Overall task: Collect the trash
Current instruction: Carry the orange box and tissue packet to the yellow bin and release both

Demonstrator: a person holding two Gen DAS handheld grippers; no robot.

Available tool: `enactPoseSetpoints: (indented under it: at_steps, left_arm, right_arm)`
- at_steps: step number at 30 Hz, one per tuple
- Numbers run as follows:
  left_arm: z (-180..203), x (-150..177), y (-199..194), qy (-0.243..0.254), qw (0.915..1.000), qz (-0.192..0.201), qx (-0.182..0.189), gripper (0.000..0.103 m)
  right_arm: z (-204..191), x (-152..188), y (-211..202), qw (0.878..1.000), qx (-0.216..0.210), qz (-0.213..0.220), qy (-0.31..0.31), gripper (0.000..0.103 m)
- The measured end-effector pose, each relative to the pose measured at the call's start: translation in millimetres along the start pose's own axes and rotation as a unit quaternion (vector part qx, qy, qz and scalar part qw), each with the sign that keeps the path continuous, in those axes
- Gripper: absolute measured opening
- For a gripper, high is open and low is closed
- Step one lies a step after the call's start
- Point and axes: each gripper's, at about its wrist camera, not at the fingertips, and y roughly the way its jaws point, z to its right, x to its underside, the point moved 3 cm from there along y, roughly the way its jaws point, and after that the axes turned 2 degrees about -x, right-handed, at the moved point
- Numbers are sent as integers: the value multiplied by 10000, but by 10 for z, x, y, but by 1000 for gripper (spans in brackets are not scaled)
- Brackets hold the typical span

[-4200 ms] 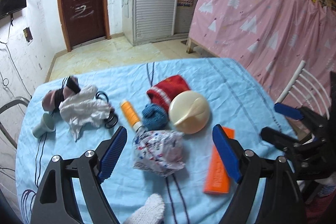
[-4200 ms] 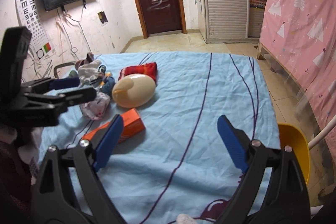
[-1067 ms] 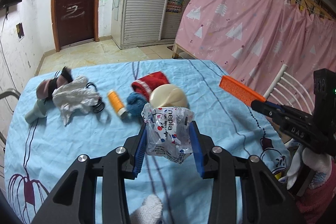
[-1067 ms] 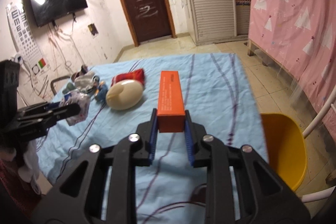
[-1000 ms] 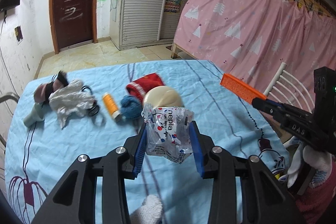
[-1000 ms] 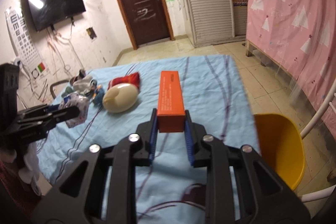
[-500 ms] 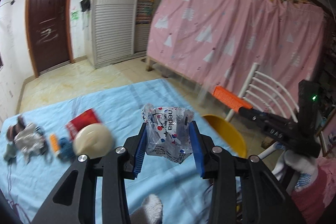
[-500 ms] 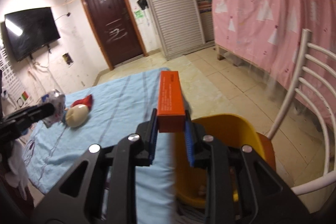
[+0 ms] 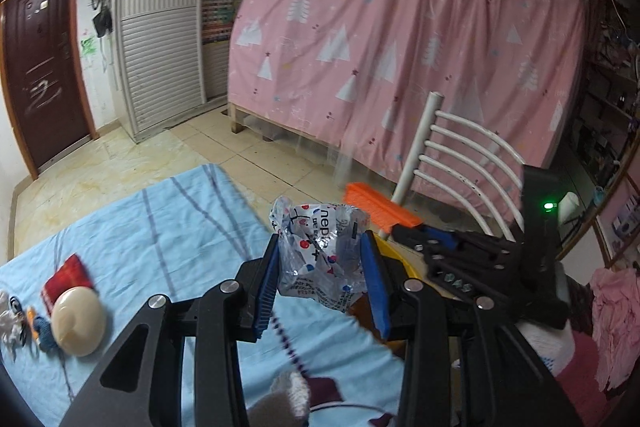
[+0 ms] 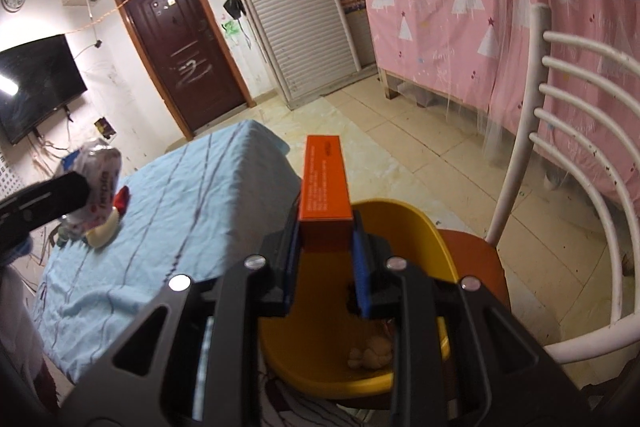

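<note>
Left of the yellow bin (image 10: 404, 223), over the blue-clothed counter (image 9: 168, 227), the left gripper (image 9: 322, 277) jaws clamp a crumpled wrapper (image 9: 320, 255), while the right gripper (image 10: 325, 259) jaws pinch an orange box (image 10: 325, 183) above the bin, a white chair (image 10: 560, 155) just beyond.

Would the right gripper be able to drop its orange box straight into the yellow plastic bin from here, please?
Probably yes: the right gripper, shut on the long orange cardboard box, sits over the open yellow plastic bin, with nothing between them.
</note>
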Motion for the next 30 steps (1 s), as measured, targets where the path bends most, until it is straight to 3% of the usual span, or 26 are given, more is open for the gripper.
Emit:
enactPoseSetpoints:
  at_steps: [2, 6, 10, 14, 21, 23, 25, 26, 30]
  left_arm:
    - [73, -24, 63, 51, 10000, -42, 26, 30]
    - [201, -43, 191, 169, 9998, -128, 29, 30]
    - [288, -58, 302, 218, 9995, -209, 65, 30]
    - [345, -62, 406, 229, 9993, -288, 114, 30]
    - [381, -152, 627, 191, 9990, -396, 99, 33]
    - [407, -171, 684, 187, 9988, -441, 86, 39]
    - [420, -184, 728, 148, 9988, -465, 89, 64]
    - [423, -181, 738, 125, 9989, -455, 73, 69]
    - [403, -151, 741, 72, 9989, -463, 26, 73]
  right_arm:
    - [85, 3, 61, 9999, 43, -13, 147, 24]
    - [196, 18, 113, 9994, 77, -7, 344, 43]
    - [314, -20, 40, 9986, 126, 133, 503, 43]
    - [407, -66, -85, 9971, 180, 343, 658, 52]
    - [440, -130, -262, 9948, 148, 604, 809, 53]
    - [444, -146, -294, 9943, 151, 659, 829, 54]
    - [455, -156, -320, 9937, 165, 707, 857, 59]
    - [470, -164, -327, 9934, 165, 721, 873, 60]
    - [491, -177, -338, 9931, 157, 734, 903, 60]
